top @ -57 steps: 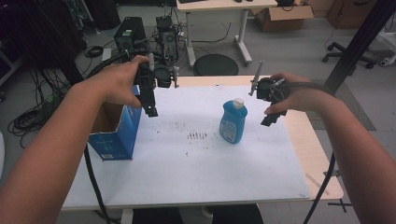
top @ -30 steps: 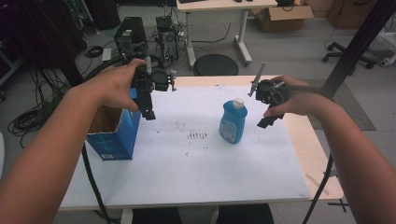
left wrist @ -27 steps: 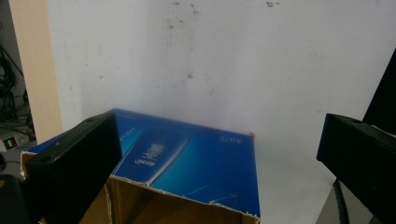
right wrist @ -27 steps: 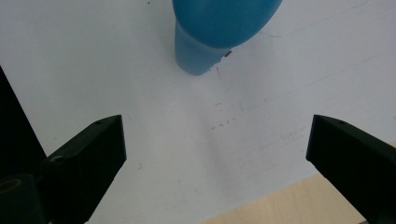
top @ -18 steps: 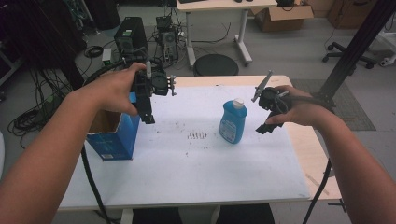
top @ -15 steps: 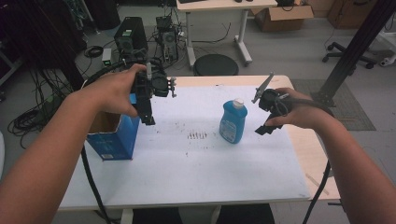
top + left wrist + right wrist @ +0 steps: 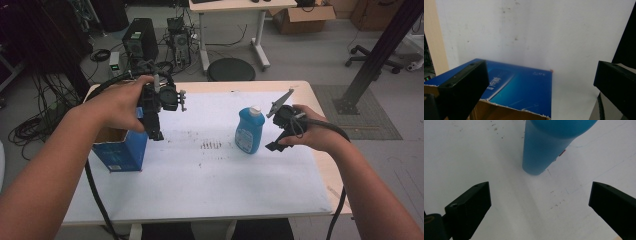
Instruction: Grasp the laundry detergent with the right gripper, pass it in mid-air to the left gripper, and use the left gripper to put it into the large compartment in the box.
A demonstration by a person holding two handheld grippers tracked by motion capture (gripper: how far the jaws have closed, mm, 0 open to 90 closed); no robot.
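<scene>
Right gripper (image 7: 276,145): we hold it just to the right of the blue bottle. Its jaws are wide apart and nothing is between them. In the right gripper view the jaws stand on both sides of bare table, with the bottle's bottom a bit ahead of them.
Blue bottle (image 7: 249,130): it stands up straight on the white table, a little right of the middle. It has a white cap. We are near it but not touching it.
Left gripper (image 7: 154,129): we hold it up in the air over the right edge of the blue box. Its jaws are wide apart too, and they hold nothing.
Blue box (image 7: 122,152): it sits near the left edge of the table, with its top open. In the left gripper view we look down on its blue side.
White table (image 7: 210,185): it has some small dark marks near the middle, left of the bottle.
</scene>
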